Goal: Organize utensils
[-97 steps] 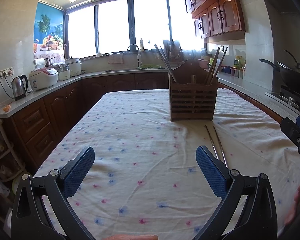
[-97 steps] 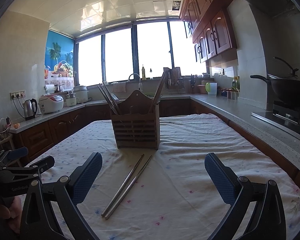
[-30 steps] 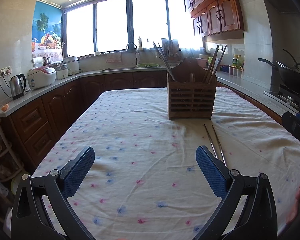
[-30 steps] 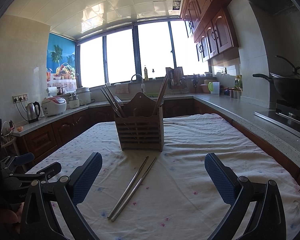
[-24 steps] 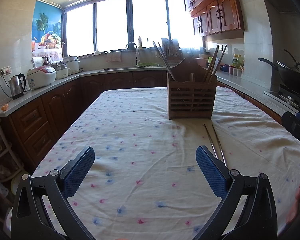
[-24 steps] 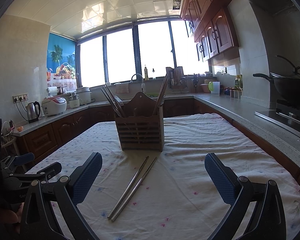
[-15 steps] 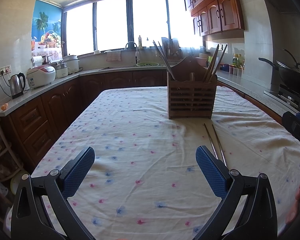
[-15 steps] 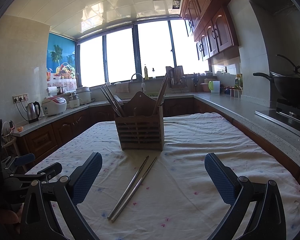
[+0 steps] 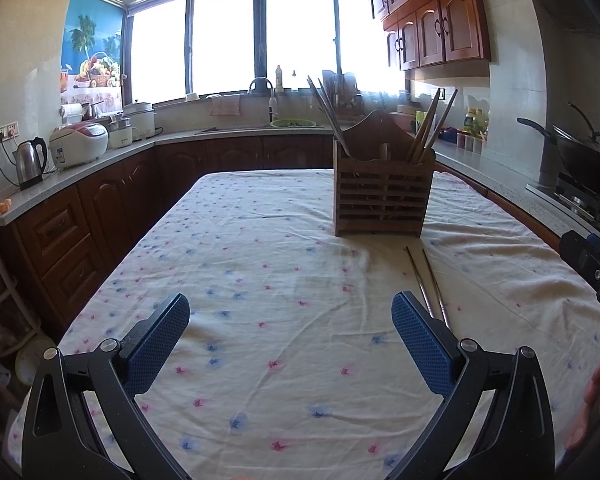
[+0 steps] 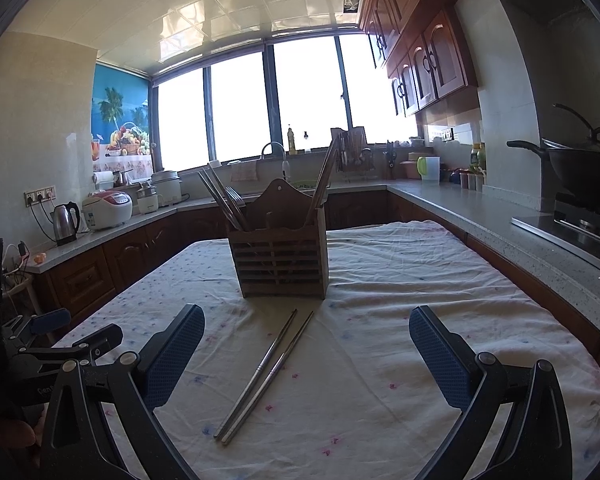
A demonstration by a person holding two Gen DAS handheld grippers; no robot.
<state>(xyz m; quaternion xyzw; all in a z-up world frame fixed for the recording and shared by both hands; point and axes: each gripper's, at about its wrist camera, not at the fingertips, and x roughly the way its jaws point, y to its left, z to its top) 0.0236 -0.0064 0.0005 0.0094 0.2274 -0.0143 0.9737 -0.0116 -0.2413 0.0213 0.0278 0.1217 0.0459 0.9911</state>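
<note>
A slatted wooden utensil holder (image 9: 383,196) (image 10: 282,258) stands upright on the table with several chopsticks and a fork leaning in it. A pair of metal chopsticks (image 10: 266,372) lies flat on the tablecloth in front of the holder; in the left wrist view the pair (image 9: 428,280) runs beside the right finger. My left gripper (image 9: 290,336) is open and empty, above the near part of the table. My right gripper (image 10: 306,346) is open and empty, with the chopsticks lying on the cloth between its fingers.
The table carries a white flowered cloth (image 9: 260,264). Kitchen counters run along the left, back and right walls, with a kettle (image 9: 30,160), rice cookers (image 9: 80,144) and a wok (image 10: 584,172) on a stove. The other gripper's tip shows at each view's edge.
The right gripper has crept slightly toward the holder and the chopsticks over the last seconds. The left gripper has barely shifted. Both stay open.
</note>
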